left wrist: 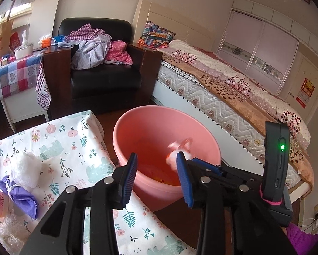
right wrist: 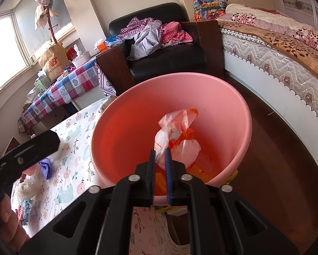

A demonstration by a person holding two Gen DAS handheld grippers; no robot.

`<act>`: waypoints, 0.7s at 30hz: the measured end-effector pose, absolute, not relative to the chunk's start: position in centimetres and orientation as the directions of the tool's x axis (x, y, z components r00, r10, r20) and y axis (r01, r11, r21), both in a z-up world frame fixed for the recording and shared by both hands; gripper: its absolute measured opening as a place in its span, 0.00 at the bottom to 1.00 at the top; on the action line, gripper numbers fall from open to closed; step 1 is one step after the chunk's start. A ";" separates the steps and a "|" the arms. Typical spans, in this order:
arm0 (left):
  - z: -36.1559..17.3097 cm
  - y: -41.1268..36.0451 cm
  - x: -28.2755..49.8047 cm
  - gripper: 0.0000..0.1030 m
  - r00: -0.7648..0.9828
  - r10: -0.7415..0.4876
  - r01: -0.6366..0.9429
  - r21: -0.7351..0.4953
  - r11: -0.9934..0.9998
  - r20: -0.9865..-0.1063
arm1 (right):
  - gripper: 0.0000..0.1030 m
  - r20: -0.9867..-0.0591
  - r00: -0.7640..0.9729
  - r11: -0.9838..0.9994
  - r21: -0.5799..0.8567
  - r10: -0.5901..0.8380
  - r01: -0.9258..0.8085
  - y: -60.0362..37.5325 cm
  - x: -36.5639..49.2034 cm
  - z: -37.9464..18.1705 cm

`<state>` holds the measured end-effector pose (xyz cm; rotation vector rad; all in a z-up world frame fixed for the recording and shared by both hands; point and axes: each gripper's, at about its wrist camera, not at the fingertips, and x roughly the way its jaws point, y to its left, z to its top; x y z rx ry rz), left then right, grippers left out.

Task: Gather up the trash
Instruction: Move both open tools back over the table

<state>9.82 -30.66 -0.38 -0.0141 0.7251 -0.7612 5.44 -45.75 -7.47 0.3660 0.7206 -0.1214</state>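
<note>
- Pink smooth plastic tub (right wrist: 222, 114), round, standing beside floral-cloth table (left wrist: 74, 140).
- Crinkled orange-white plastic bag (right wrist: 175, 136) over tub's interior; blurred in left view.
- Right gripper (right wrist: 160, 155) tilted down; jaws narrowly apart, a thin bag corner between them, whether pinched I cannot tell.
- Left gripper (left wrist: 156, 159) tilted down over tub rim, jaws wide, empty.
- White crumpled wad (left wrist: 27, 170), purple cloth (left wrist: 20, 197) on table; tub bottom partly hidden.
</note>
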 end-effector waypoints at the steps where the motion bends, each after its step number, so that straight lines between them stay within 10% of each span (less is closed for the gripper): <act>1: -0.2 -30.5 9.7 0.36 0.497 -0.637 0.625 -0.266 0.734 -0.588 | 0.29 -0.655 0.755 0.930 0.288 0.018 0.228 -45.7 5.3 -7.3; 17: 4.3 -24.6 6.9 0.44 0.575 -0.645 0.601 -0.275 0.751 -0.503 | 0.33 -0.602 0.795 0.948 0.287 0.070 0.134 -42.6 4.3 -3.9; 21: 5.2 -21.9 6.4 0.44 0.610 -0.623 0.570 -0.275 0.774 -0.489 | 0.48 -0.575 0.810 0.948 0.308 0.118 0.081 -41.2 3.8 -3.0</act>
